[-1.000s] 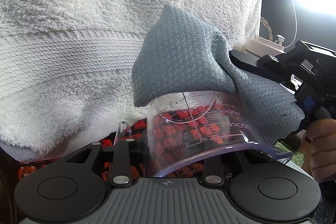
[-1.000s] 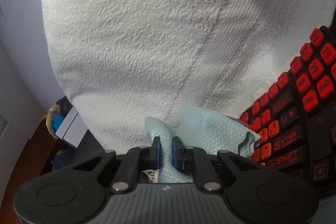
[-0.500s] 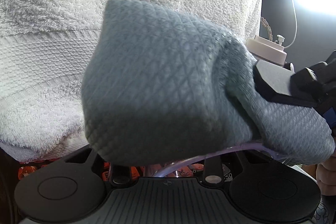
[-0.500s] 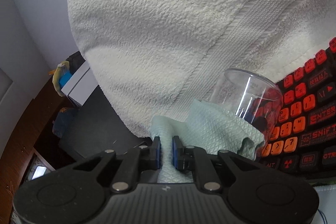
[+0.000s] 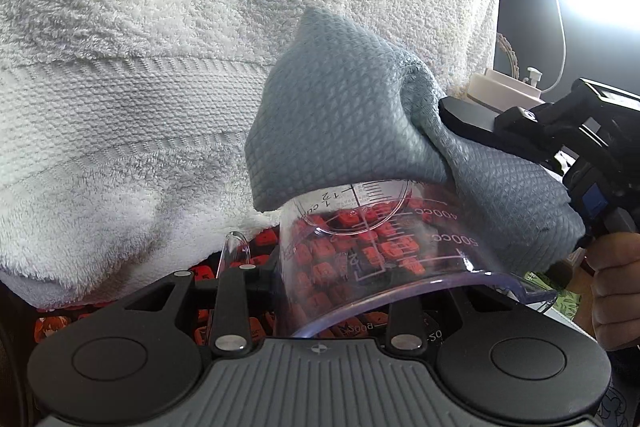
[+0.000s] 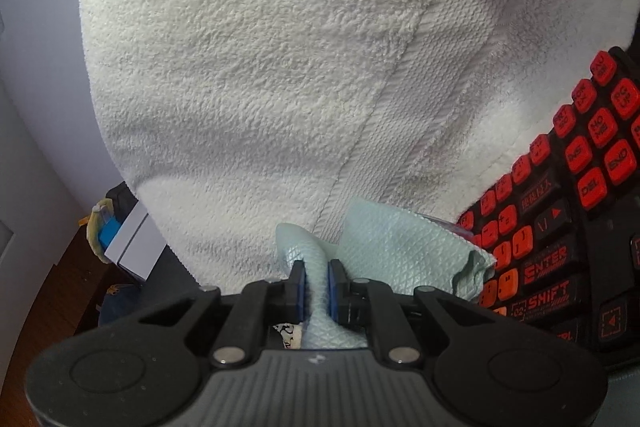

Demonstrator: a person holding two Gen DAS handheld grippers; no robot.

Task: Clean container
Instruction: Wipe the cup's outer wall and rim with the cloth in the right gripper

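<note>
Left gripper [image 5: 320, 263] clamps the clear measuring cup [image 5: 384, 251] tipped, seemingly steadying it, so the right gripper [image 6: 316, 287], pinching the cloth [image 6: 400, 251], wipes its base.

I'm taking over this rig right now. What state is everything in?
Left gripper: shut on the clear measuring cup, held on its side, base facing away.
Right gripper: shut on the grey-green cloth, which is draped over the cup's base end.
Behind both: a white towel and a red-keyed keyboard.
Done: wiping is under way at the base.
Left: probably the walls, rim and inside; how clean it is can't be judged.
</note>
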